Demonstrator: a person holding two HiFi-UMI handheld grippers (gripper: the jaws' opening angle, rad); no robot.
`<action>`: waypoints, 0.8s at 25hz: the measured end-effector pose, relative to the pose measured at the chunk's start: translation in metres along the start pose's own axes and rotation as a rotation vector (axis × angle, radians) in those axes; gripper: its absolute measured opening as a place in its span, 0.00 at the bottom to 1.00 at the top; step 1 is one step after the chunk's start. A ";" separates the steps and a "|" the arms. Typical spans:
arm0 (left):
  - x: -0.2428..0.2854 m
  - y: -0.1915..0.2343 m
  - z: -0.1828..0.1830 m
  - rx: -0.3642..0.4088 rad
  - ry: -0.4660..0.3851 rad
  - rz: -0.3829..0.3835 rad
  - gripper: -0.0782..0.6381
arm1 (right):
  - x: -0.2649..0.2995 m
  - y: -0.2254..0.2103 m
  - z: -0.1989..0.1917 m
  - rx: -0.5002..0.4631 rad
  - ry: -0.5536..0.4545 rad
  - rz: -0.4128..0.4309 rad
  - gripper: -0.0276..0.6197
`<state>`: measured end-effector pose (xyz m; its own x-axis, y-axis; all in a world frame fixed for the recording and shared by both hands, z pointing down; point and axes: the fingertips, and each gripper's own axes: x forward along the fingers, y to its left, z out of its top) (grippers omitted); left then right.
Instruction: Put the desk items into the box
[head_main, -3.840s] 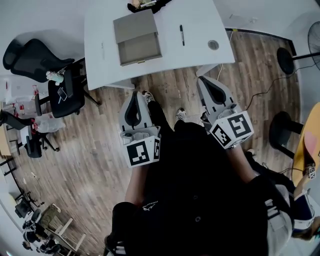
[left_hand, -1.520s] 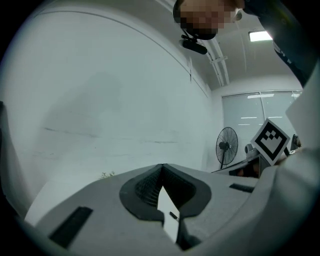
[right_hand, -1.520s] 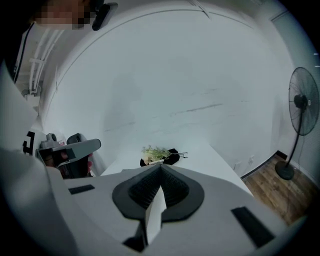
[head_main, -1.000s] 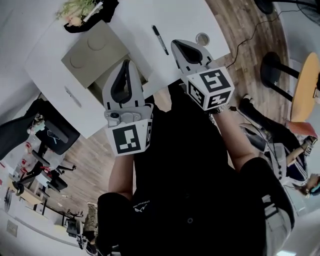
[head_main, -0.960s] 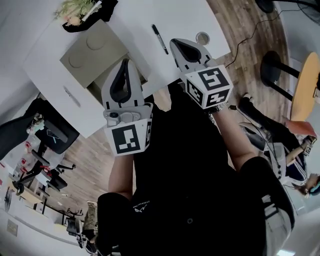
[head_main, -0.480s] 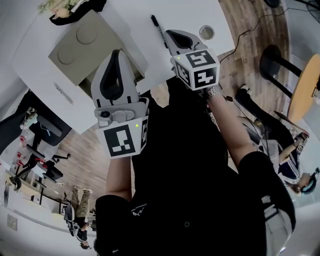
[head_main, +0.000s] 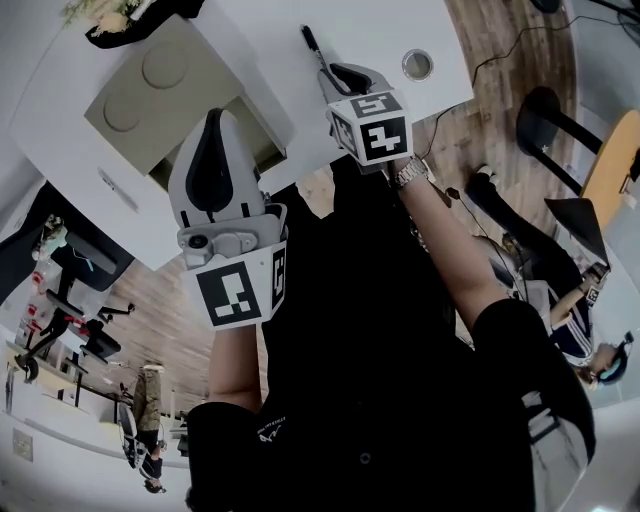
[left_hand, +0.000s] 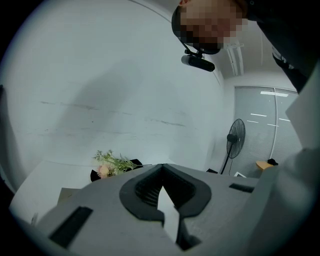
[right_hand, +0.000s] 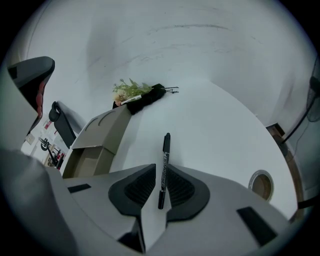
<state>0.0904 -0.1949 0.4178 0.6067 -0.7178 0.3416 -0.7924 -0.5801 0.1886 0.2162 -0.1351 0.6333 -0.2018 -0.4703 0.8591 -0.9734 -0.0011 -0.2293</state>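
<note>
A black marker pen (right_hand: 163, 165) lies on the white desk (right_hand: 215, 130), pointing away from me. My right gripper (right_hand: 160, 167) hovers low over its near end, open by a narrow gap with the pen showing in it. In the head view the pen (head_main: 310, 42) sticks out beyond that gripper (head_main: 338, 72). The tan cardboard box (head_main: 150, 90) stands open at the desk's left, its lid folded back. My left gripper (head_main: 215, 120) is raised in front of the box; in its own view the left gripper (left_hand: 162, 166) is shut and empty, tilted up at the wall.
A roll of tape (head_main: 417, 65) lies on the desk right of the pen, also visible as the tape (right_hand: 261, 184). A black pouch with flowers (right_hand: 137, 95) sits at the far edge behind the box. Office chairs (head_main: 60, 290) stand left, a stool (head_main: 545, 120) right.
I have stepped up to the desk. Over the last second the right gripper has reached forward to the pen's near end, and the left gripper has risen toward the camera.
</note>
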 end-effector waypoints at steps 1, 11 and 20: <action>0.000 0.001 -0.001 -0.001 0.003 0.002 0.12 | 0.003 0.000 -0.002 0.000 0.009 -0.003 0.14; -0.010 0.010 -0.009 -0.007 0.014 0.023 0.12 | 0.016 -0.006 -0.015 0.007 0.062 -0.057 0.12; -0.023 0.010 -0.007 -0.001 0.004 0.022 0.12 | 0.010 -0.003 -0.013 0.024 0.046 -0.065 0.10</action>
<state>0.0677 -0.1813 0.4183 0.5891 -0.7285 0.3496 -0.8055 -0.5641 0.1817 0.2153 -0.1282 0.6482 -0.1440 -0.4274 0.8925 -0.9818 -0.0511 -0.1829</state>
